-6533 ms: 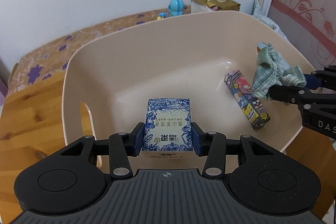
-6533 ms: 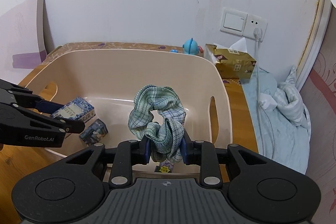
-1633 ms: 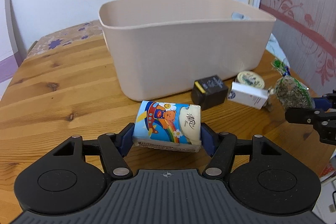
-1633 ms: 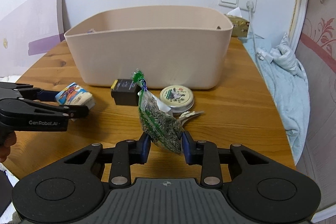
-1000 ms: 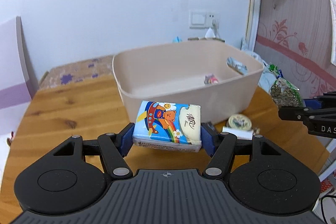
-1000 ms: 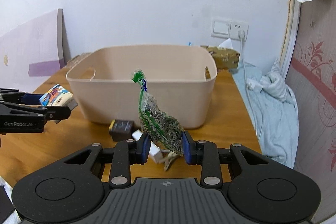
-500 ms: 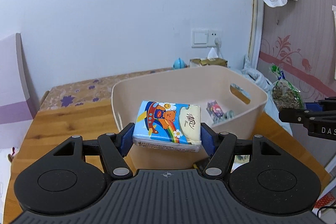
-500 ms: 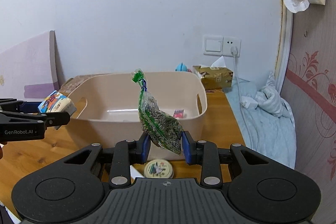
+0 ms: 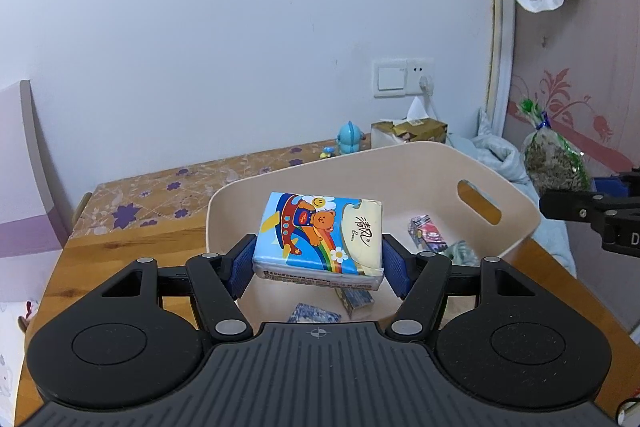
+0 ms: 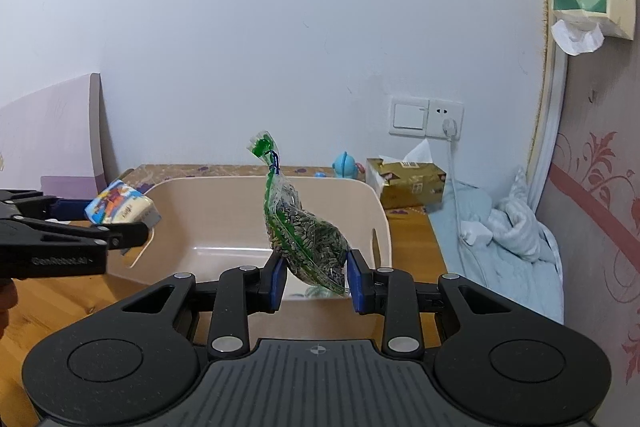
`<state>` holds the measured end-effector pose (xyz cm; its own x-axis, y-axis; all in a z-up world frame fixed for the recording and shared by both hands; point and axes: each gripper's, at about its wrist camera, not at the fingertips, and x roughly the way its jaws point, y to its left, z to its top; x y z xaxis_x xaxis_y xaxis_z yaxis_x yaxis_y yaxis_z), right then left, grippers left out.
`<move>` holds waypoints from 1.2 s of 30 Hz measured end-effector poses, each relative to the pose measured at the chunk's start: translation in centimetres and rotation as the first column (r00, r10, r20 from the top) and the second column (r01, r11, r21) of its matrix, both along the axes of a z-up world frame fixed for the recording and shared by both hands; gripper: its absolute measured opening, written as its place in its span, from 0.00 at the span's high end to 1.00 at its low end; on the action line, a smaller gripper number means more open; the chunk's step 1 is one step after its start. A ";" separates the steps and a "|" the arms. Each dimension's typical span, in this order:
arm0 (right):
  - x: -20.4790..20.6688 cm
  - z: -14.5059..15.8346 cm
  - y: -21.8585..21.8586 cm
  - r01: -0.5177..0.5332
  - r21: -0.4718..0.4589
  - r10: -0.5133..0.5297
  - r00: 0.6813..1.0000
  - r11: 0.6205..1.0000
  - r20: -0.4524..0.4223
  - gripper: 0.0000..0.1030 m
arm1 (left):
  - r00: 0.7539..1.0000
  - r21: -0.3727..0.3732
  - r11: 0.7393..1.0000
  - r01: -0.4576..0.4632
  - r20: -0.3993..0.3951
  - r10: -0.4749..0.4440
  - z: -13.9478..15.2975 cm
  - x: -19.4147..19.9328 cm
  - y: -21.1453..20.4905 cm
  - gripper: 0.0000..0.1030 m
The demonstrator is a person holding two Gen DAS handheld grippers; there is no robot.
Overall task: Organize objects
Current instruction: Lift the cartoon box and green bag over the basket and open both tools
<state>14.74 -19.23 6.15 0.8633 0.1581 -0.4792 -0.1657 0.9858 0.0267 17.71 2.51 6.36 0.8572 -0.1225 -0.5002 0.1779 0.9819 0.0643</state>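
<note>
The left gripper (image 9: 319, 263) is clamped on a tissue pack (image 9: 320, 233) with a cartoon bear on its wrapper, held in the air above the near rim of the beige tub (image 9: 404, 155), its blue pads pressing the two short ends; the right gripper (image 10: 316, 277) is closed on a clear bag of seeds (image 10: 308, 239), pinched low across its bulging belly so the knotted green neck stands up over the tub; a few small boxes and a bit of cloth lie on the tub's floor; the tissue pack looks light and soft, likely to dent rather than slip, so the end-to-end hold suits it; the seed bag is probably light too, but limp and slick, its contents free to shift, so a squeeze across the full part seems safer than one on the thin neck; both look harmless to drop in.
</note>
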 end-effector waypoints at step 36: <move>8.7 -5.4 3.2 -0.054 -0.117 0.031 0.981 0.992 -0.193 0.70 | 0.977 0.080 0.997 -0.014 -0.209 0.031 -5.4 8.5 -0.4 0.36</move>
<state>23.44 -16.01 0.73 0.7481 0.1236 -0.6520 -0.2109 0.9759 -0.0570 26.19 2.15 0.91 0.7339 -0.0580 -0.6768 0.1734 0.9794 0.1040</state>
